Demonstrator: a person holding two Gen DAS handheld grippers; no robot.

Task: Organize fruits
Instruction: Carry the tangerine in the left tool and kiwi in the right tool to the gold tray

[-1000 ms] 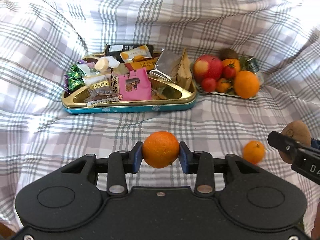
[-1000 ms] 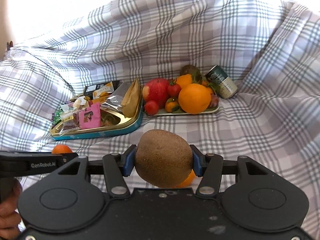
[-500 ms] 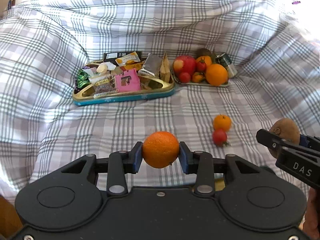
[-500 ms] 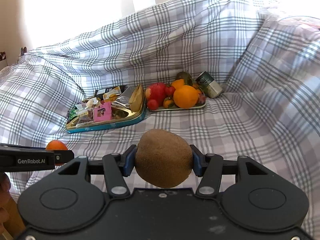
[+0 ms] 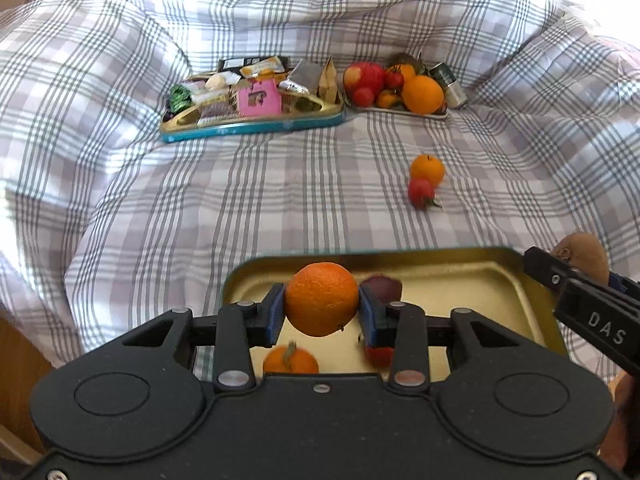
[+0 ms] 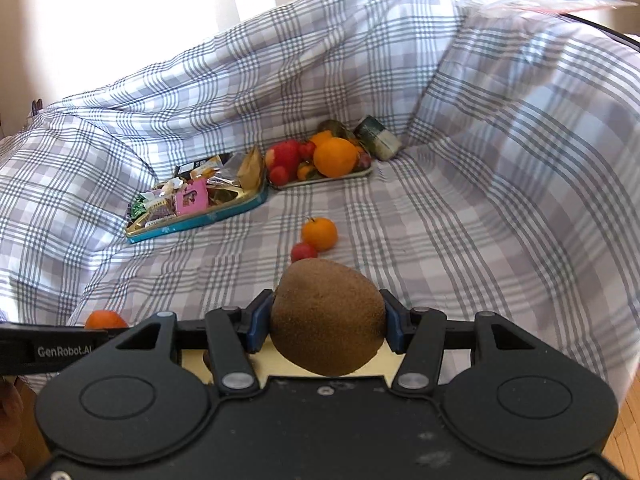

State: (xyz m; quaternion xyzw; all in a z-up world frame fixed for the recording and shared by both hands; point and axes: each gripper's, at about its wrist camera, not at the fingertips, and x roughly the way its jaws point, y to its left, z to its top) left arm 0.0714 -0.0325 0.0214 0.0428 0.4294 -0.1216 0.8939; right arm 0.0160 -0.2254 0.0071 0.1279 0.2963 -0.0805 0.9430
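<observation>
Left hand-held gripper (image 5: 322,306) clamped on a mandarin (image 5: 321,298), blue pads tight on both sides; it hangs over the gold tin (image 5: 500,280), near the tin's left end; inside the tin, below the gripper: a stemmed small orange fruit (image 5: 291,360), a dark red fruit (image 5: 382,288) and a red one (image 5: 378,354), partly hidden. Right hand-held gripper (image 6: 326,326) closed around a kiwi (image 6: 328,318), at the tin's right edge. Beyond the tin on the plaid sheet (image 5: 240,192): loose mandarin (image 5: 427,169) touching a tomato (image 5: 420,192). Well past the tin: snack tin (image 5: 252,128) with the fruit tray (image 5: 400,109) just right of it; a can (image 5: 450,84) beside the tray.
</observation>
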